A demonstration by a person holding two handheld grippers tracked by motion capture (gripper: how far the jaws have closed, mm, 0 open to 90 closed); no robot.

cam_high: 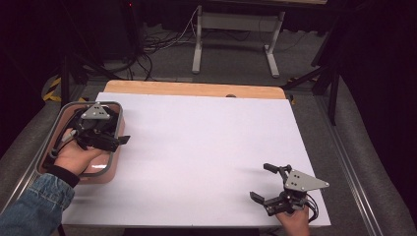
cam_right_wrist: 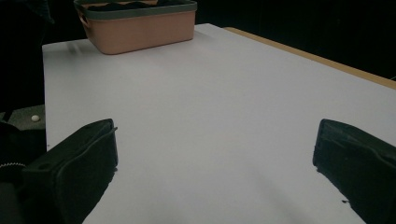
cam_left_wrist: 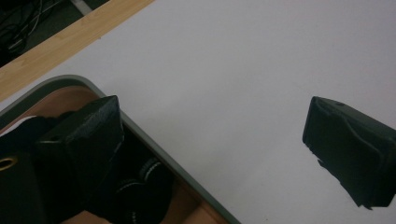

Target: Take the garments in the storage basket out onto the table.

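Observation:
A pink basket (cam_high: 113, 156) with a grey-green rim sits at the left edge of the white table top (cam_high: 206, 142). A hand holds my left gripper (cam_high: 119, 131) above this basket, open, its jaws pointing toward the table's middle. In the left gripper view the left gripper (cam_left_wrist: 210, 135) straddles the basket rim (cam_left_wrist: 154, 147), one jaw over the basket and one over the white surface. Dark round-edged items (cam_left_wrist: 140, 186) lie inside the basket. My right gripper (cam_high: 261, 182) rests low at the front right, open and empty. The right gripper (cam_right_wrist: 215, 158) faces the distant basket (cam_right_wrist: 140, 25).
A wooden strip (cam_high: 196, 89) borders the far edge of the white top. Beyond it stand a white desk frame (cam_high: 236, 29) and cables on the floor. Metal rails (cam_high: 351, 167) run along the table's right side.

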